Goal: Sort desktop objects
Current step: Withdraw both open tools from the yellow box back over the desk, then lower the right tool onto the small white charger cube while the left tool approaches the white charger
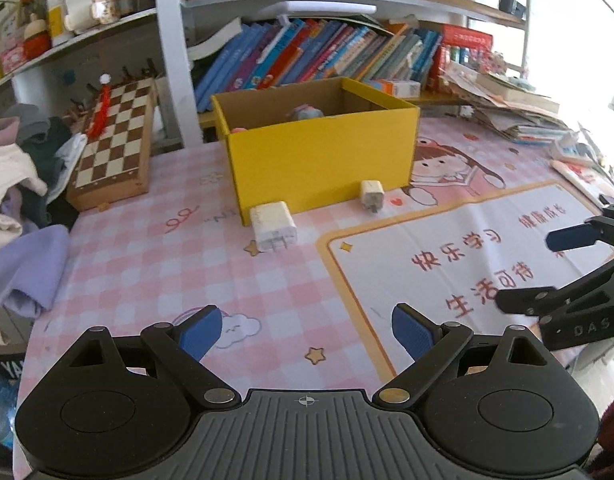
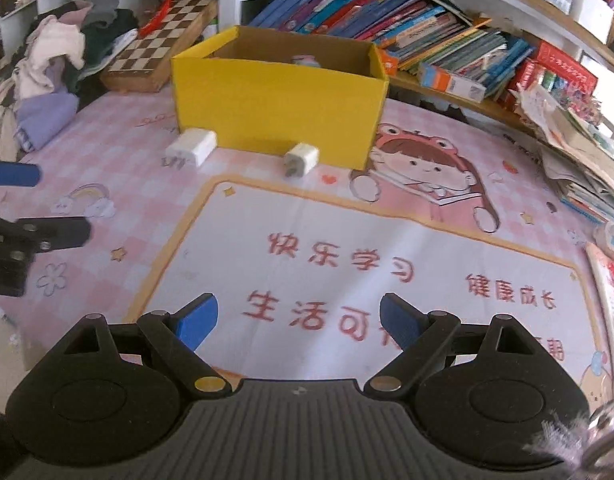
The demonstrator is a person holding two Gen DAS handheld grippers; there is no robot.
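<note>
1. The left claw hangs over the pink checked mat with its blue pads spread wide and nothing between them.
2. The right claw is likewise spread wide and empty, above the white panel of the mat with red writing.
3. A yellow cardboard box stands open on the surface, towards the back, in front of a shelf of leaning books.
4. A larger white charger lies on the mat, touching or just beside the box's front left corner, prongs towards the claws.
5. A smaller white charger lies against the box's front wall, further right.
6. Something small and greyish sits inside the box; I cannot tell what.
7. A chessboard lies left of the box, beside a heap of clothes.
</note>
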